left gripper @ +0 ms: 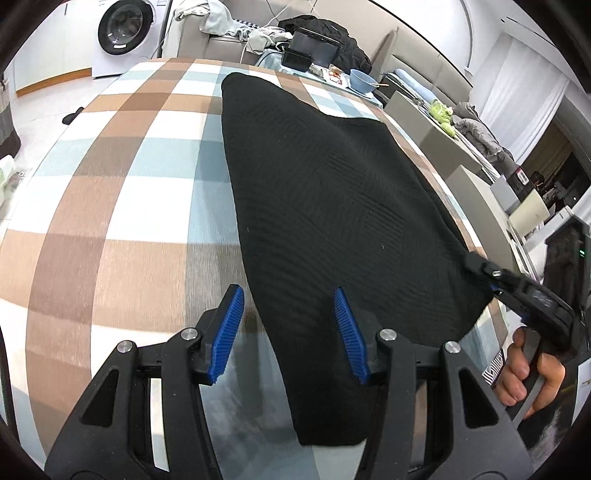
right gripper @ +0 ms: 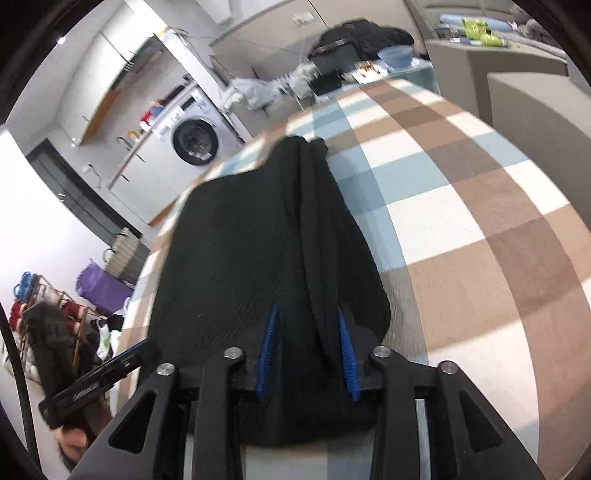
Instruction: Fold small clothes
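A black knitted garment (left gripper: 325, 192) lies flat on the checked tablecloth (left gripper: 122, 206), reaching from the far edge to the near edge. My left gripper (left gripper: 287, 291) is open, its jaws straddling the garment's left edge: one pad over the cloth, the other over the tablecloth. In the left wrist view my right gripper (left gripper: 476, 264) touches the garment's right corner, with a hand (left gripper: 524, 373) on its handle. In the right wrist view the right gripper (right gripper: 307, 310) has its blue pads apart. A raised fold of the garment (right gripper: 317, 229) runs between them, close to the right pad.
Beyond the table's far end are a grey sofa (left gripper: 221, 48) heaped with clothes, a black tray (left gripper: 314, 46), a blue bowl (left gripper: 364, 79) and a washing machine (left gripper: 123, 27). A beige cabinet (left gripper: 436, 136) stands along the table's right side. Bare tablecloth (right gripper: 480, 221) spreads right of the garment.
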